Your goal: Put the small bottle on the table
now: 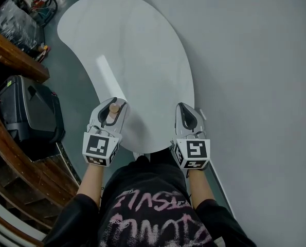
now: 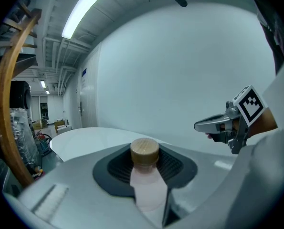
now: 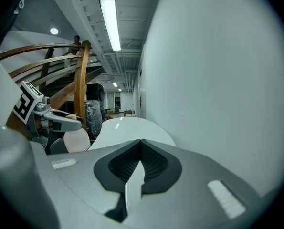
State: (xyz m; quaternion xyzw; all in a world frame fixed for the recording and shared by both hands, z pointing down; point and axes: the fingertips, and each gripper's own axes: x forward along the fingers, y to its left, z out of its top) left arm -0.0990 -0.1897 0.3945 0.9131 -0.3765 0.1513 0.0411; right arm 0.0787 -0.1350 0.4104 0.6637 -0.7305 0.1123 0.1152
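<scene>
A small pale pink bottle (image 2: 145, 190) with a round wooden cap (image 1: 113, 107) stands upright between the jaws of my left gripper (image 1: 111, 105), which is shut on it. That gripper hovers over the near left edge of the white curved table (image 1: 132, 50). My right gripper (image 1: 183, 108) is at the table's near right edge, level with the left one. In the right gripper view its jaws (image 3: 141, 147) meet with nothing between them. The same view shows the bottle (image 3: 78, 140) at the left, held under the left gripper.
A black case (image 1: 24, 109) and a curved wooden railing (image 1: 9, 153) lie to the left of the table. Cables (image 1: 43, 5) sit on the floor at the far left. A plain pale wall (image 1: 255, 60) runs along the table's right side.
</scene>
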